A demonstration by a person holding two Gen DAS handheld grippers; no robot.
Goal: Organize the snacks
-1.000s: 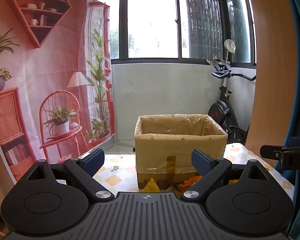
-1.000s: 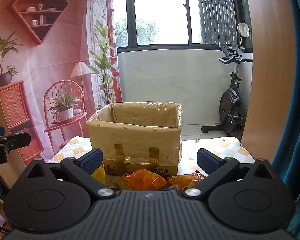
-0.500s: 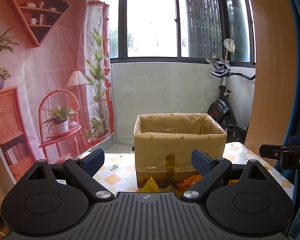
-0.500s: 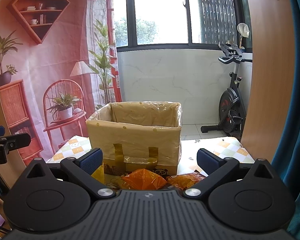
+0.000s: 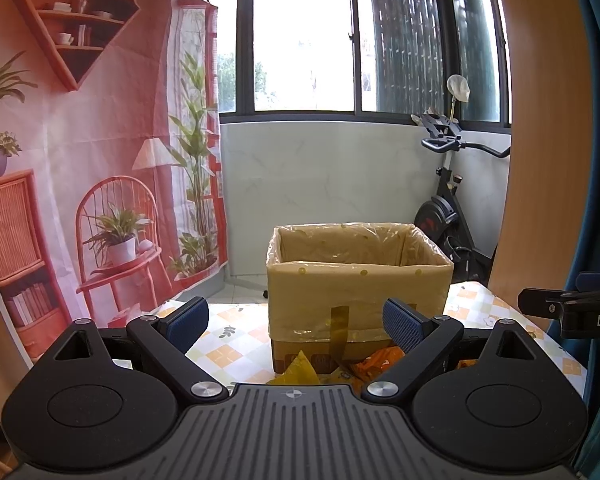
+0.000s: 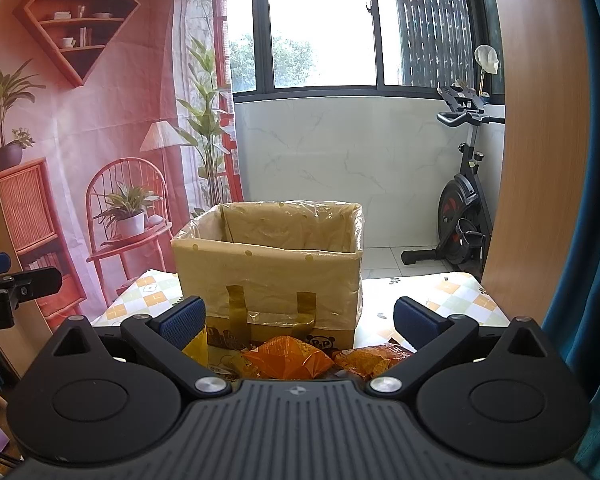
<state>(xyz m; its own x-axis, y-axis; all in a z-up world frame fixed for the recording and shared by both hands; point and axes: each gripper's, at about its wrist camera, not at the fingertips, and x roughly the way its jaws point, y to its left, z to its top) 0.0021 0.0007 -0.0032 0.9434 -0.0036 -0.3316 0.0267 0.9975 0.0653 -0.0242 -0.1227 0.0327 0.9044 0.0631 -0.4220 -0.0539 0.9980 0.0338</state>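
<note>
Left claw (image 5: 296, 322): jaws spread wide, nothing between the blue pads (image 5: 188, 319). Right claw (image 6: 298, 320): jaws likewise spread wide and empty. Both hover above the near edge of the worktop (image 5: 236, 344), which carries a checked cloth with small flower prints.

Cardboard box (image 6: 268, 276): stands upright on the worktop at 12 o'clock from the right claw and slightly toward 1 o'clock from the left claw. A clear plastic liner is folded over its rim and held by strips of tape on the near wall. The interior floor of the box is hidden behind the near wall, so its contents cannot be determined.

Snack packets: these lie on the worktop against the near base of the box. In the right wrist view an orange packet (image 6: 288, 360) sits at centre, a yellow packet (image 6: 198, 346) at 9 o'clock from it, partly behind the left finger, and a second orange packet (image 6: 370, 358) at 3 o'clock. All are cut off below by the claw body; printed text is too small to read. The left wrist view shows only the tips of a yellow packet (image 5: 298, 368) and an orange one (image 5: 376, 362).

The opposite claw intrudes at each frame edge, partly cropped. An exercise bike (image 6: 464, 216) stands on the floor at 2 o'clock, well apart from the worktop.
</note>
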